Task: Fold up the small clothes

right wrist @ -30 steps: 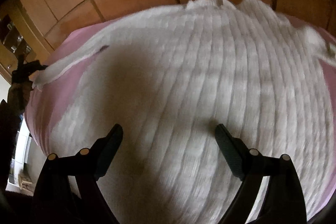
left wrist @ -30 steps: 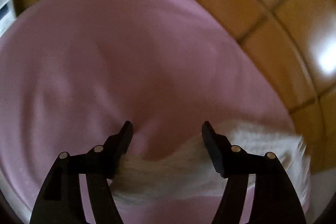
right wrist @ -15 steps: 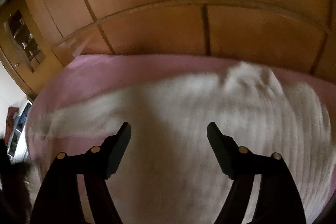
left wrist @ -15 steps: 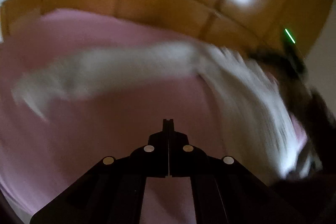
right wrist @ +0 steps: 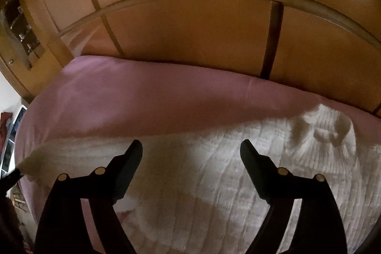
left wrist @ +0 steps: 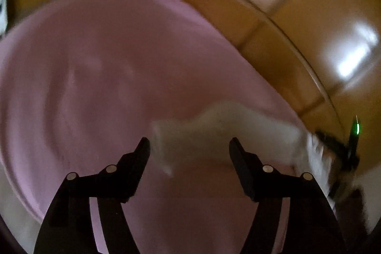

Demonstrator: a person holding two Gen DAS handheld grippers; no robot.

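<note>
A white ribbed knit sweater (right wrist: 226, 182) lies flat on the pink bed sheet (right wrist: 142, 99). Its left sleeve (right wrist: 59, 154) stretches out to the left, its neck (right wrist: 321, 120) points to the far right. My right gripper (right wrist: 191, 154) is open and empty, hovering over the sweater's body. In the left wrist view the sleeve end (left wrist: 202, 135) lies blurred on the sheet (left wrist: 95, 75), between and just beyond the fingers of my left gripper (left wrist: 189, 149), which is open. The left gripper's dark tip shows at the sleeve end in the right wrist view (right wrist: 12, 177).
A wooden wardrobe wall (right wrist: 190, 27) runs along the far side of the bed. A wooden shelf unit (right wrist: 19, 23) stands at the far left. The right gripper with a green light (left wrist: 356, 129) shows at the right edge of the left wrist view.
My left gripper was shut half a second ago and is now open, with the sleeve end lying in front of it. My right gripper has drawn back from the sweater and stays open.
</note>
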